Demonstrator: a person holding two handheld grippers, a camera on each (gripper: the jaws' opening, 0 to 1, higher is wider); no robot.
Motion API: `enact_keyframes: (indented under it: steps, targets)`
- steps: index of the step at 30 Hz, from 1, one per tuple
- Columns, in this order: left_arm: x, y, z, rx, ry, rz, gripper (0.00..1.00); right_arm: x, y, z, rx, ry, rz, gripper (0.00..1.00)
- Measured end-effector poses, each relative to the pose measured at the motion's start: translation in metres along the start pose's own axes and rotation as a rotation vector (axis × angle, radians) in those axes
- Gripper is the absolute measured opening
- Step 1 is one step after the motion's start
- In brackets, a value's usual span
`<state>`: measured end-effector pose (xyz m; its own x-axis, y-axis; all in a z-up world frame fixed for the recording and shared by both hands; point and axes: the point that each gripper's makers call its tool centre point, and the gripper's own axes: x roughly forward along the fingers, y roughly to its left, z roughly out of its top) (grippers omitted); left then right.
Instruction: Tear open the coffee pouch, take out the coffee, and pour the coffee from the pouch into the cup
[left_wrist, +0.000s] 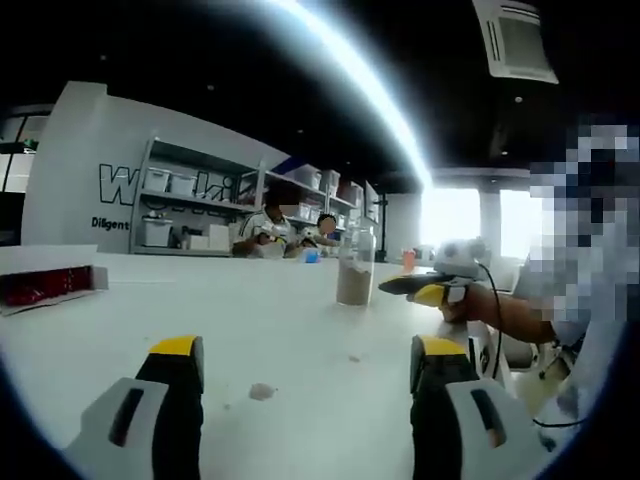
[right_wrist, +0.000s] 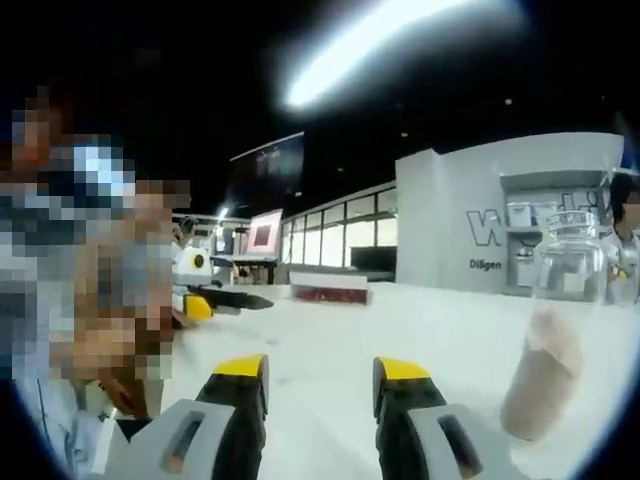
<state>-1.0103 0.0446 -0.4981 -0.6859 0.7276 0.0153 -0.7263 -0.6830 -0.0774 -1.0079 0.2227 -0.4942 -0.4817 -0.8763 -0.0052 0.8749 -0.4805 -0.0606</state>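
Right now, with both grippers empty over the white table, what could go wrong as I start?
1. The tall clear bottle, part full of brownish powder, stands close to the right gripper; a sideways swing could topple it.
2. Specks already lie on the table ahead of the left gripper; more could spill.
3. The red-and-white box sits far off, so a long reach is likely.

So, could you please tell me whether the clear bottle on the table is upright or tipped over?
Upright: the clear bottle stands on its base on the white table, with brownish powder settled level in its lower part.
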Motion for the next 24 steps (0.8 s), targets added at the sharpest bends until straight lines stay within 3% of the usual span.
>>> enact_keyframes:
  steps: [24]
  targets:
    - [0.001,-0.003,-0.001,0.03,0.007,-0.011,0.85,0.009,0.004,-0.001,0.0,0.014,0.013,0.42]
